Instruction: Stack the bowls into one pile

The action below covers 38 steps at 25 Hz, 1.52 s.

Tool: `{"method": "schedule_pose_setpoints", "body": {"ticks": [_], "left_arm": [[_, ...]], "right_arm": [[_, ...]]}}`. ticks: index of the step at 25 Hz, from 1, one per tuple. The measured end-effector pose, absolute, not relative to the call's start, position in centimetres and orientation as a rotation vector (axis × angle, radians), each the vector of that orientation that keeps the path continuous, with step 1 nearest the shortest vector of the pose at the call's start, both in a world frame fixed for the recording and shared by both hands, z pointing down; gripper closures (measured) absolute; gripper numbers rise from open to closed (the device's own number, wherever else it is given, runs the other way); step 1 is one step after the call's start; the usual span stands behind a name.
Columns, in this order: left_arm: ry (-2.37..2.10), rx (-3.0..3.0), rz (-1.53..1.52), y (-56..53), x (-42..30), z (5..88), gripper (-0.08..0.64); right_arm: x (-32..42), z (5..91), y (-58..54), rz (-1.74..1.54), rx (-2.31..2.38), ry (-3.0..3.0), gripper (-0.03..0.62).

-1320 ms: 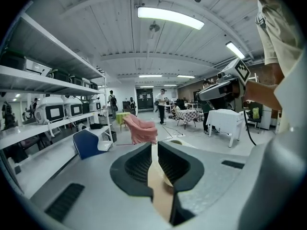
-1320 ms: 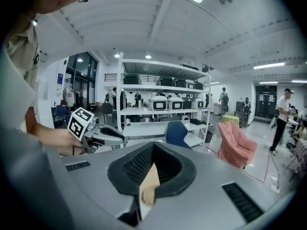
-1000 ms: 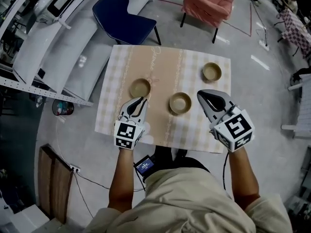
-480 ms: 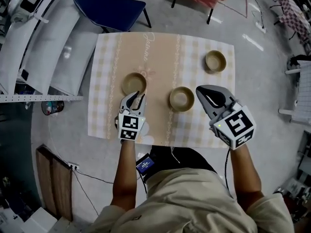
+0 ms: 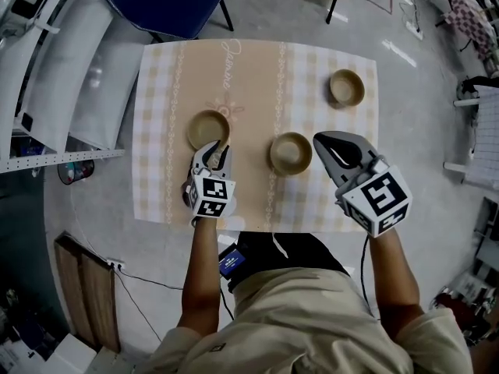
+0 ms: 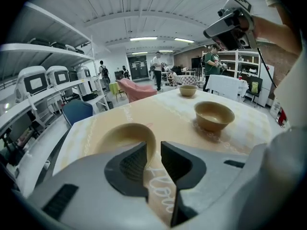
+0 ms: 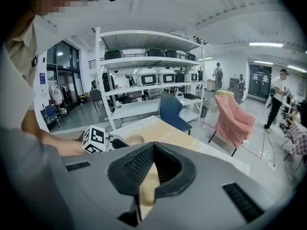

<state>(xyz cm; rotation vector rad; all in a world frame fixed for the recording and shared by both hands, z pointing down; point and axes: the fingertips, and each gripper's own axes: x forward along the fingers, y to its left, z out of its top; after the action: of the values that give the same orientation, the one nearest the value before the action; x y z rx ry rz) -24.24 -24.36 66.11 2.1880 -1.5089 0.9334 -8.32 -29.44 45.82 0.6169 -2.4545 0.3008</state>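
The left gripper [image 5: 217,151] has grey, smooth plastic jaws faced with dark ribbed pads. They stand a narrow gap apart, and the near rim of the left bowl [image 6: 125,137] sits right at the mouth of that gap. I cannot tell whether a pad touches the rim. This bowl is round, tan and matt, with a thin curved wall. Behind the jaws sits the gripper's white cube [image 5: 213,196], printed with black square markers.

The right gripper [image 5: 319,140] is raised off the table. Its jaw tips meet, and nothing is held in the wedge-shaped opening behind them. In its own view the same cross-ribbed dark pads [image 7: 139,166] line that opening. Its marker cube [image 5: 377,201] is on the near side, toward the person.

The middle bowl [image 5: 290,153] has the same tan colour and rounded shape. It stands upright on the table between the two grippers, just left of the right gripper's tip and well to the right of the left one. The far bowl [image 5: 346,87] stands alone beyond the right gripper's tip, near the table's far right corner. The three bowls are well apart, none inside another.

A soft cloth [image 5: 257,76] covers the table, with pale checks at the sides and a plain tan band down the middle. Beyond the table's far edge stands a blue chair [image 5: 160,2] with a smooth seat.
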Motion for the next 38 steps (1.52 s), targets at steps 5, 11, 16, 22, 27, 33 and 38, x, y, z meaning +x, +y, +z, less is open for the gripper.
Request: {"method": "schedule_pose_setpoints", "body": {"ticks": [5,11,16,22,27,33,38], "left_arm": [[-1.557,2.162,0.979,-24.6,-25.0,67.0,0.488],[-1.560,2.200,1.008,-24.5,-24.7,66.7,0.537],[-1.551,2.258,1.017,-24.6,-23.9,64.7,0.546],[-1.553,2.346,1.025,-25.1,-21.4,61.4,0.548],[-1.530,2.433,1.003,-25.8,-18.6,58.5,0.548],[-1.458,2.526,1.006,-26.2,-15.0,56.9,0.548],[-1.383,2.582,0.996,-26.0,-12.1,56.5,0.547]], "right_arm": [[-8.4,46.5,-29.3,0.319,0.628,-2.427,0.589],[-8.6,46.7,-28.8,0.315,0.610,-2.452,0.589],[-8.2,46.3,-28.7,0.314,0.618,-2.462,0.589],[-6.9,45.6,-29.0,0.310,0.644,-2.472,0.589],[-5.0,44.8,-29.3,0.314,0.683,-2.478,0.589],[-2.7,44.2,-29.2,0.325,0.735,-2.485,0.589],[-0.5,44.0,-28.9,0.342,0.788,-2.483,0.589]]}}
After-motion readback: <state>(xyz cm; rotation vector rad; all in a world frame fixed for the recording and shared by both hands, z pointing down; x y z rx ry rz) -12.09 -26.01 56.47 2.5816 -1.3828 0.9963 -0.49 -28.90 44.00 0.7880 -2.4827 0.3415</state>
